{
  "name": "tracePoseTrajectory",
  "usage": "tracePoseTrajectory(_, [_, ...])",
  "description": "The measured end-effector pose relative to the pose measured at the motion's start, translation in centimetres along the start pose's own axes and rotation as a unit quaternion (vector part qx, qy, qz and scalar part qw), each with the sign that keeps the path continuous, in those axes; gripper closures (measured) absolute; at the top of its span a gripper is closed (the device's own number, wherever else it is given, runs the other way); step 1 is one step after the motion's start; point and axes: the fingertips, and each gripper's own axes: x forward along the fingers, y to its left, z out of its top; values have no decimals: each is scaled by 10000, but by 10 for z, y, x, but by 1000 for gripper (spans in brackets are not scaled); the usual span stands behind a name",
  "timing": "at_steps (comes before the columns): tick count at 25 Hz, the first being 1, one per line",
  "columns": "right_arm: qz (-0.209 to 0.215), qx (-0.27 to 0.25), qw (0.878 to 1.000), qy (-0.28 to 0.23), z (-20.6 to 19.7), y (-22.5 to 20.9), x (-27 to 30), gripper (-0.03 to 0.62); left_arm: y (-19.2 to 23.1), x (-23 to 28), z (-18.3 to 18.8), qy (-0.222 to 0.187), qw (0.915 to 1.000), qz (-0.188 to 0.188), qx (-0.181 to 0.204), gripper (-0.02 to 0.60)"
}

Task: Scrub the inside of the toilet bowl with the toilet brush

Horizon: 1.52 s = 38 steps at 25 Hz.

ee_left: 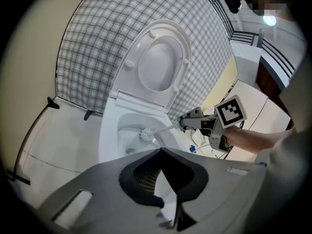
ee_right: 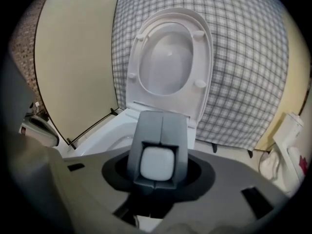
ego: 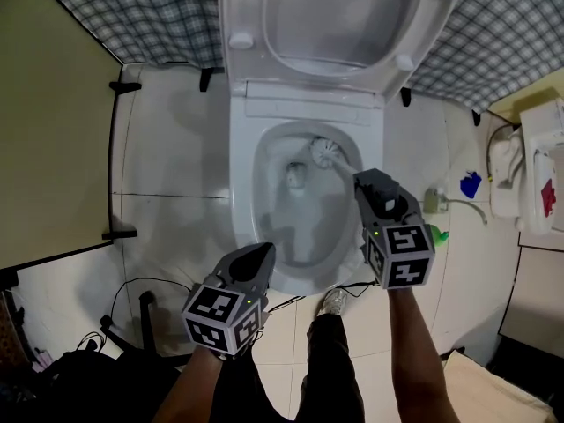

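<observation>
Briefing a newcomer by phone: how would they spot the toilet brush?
Find the white toilet with its seat raised against the checked wall. In its bowl, back right, is the toilet brush: a round white bristle head on a thin handle clamped in the right gripper, the only tool in the bowl.

Grey left gripper (ego: 261,252) and right gripper (ego: 368,180) with black-and-white marker cubes (ego: 222,314); dark trousers (ego: 330,377).

White toilet bowl (ego: 241,176), grey-checked wall (ego: 132,16)
</observation>
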Motion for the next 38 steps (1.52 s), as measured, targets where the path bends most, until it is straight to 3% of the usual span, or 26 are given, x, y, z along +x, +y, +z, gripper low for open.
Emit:
tracePoseTrajectory(9, [-630, 567, 9934, 777, -52, -21, -47, 422, -10, -4, -4, -25, 9999, -103, 13, 574])
tracePoseTrajectory(18, [-602, 806, 9884, 1135, -83, 9, -90, 422, -21, -12, -8, -4, 9998, -185, -41, 574])
tracePoseTrajectory(27, [-304, 1110, 9803, 1605, -123, 62, -142, 422, -28, -15, -16, 57, 9996, -264, -129, 574])
tracePoseTrajectory(31, [-509, 1160, 9793, 1577, -114, 41, -129, 422, -29, -17, -13, 35, 9996, -256, -102, 574])
tracePoseTrajectory(38, [-752, 855, 9884, 1006, -54, -20, -63, 422, -23, -22, -16, 75, 9998, -187, -77, 574])
